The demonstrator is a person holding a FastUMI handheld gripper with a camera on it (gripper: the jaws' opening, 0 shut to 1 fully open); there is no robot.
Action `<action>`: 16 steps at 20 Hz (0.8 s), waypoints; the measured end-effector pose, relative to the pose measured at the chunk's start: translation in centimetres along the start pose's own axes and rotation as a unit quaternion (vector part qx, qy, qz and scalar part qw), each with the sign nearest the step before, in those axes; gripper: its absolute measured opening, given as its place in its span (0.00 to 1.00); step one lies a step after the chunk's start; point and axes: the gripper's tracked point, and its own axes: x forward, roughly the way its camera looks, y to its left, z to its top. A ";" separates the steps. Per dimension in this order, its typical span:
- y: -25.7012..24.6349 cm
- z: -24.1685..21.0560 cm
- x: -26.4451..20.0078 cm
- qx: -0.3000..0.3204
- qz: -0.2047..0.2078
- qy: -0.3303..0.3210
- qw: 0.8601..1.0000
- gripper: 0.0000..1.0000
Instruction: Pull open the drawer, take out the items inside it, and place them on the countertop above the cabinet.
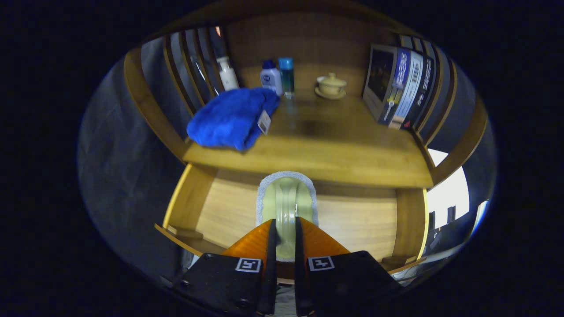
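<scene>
Gripper: the two fingers are drawn close together and clenched on the scrubbing brush, one pressing on each side of its handle.
Scrubbing brush: pale green with an arched handle and a grey-white pad around its base; it sits between the fingers and reaches just ahead of them, in front of the open drawer and below the desk's front edge. Whether it touches the drawer floor cannot be told.
Drawer: pulled open, light wood; its floor shows on both sides of the brush, with its side walls at left and right.
Desk: the wooden top above the drawer, beyond the fingers, with slatted wooden sides and a wooden back panel.
Blue towel: folded, lying on the left part of the desk near the front edge, a small tag hanging at its right side.
White bottle: upright at the back of the desk, just behind the towel.
Teal bottle: upright, just beside the white bottle on its right.
Lidded cup: cream-coloured, on a saucer at the back, right of the bottles and apart from them.
Books: a row standing against the right side of the desk.
</scene>
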 end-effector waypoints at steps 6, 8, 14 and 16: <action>-0.4 7.4 2.3 0.023 0.013 -0.040 0.999 0.25; -1.9 9.1 4.8 0.047 0.001 -0.050 0.998 0.25; -4.7 12.8 8.9 0.075 -0.022 -0.080 0.994 0.25; -4.8 13.2 9.6 0.076 -0.025 -0.083 0.993 0.25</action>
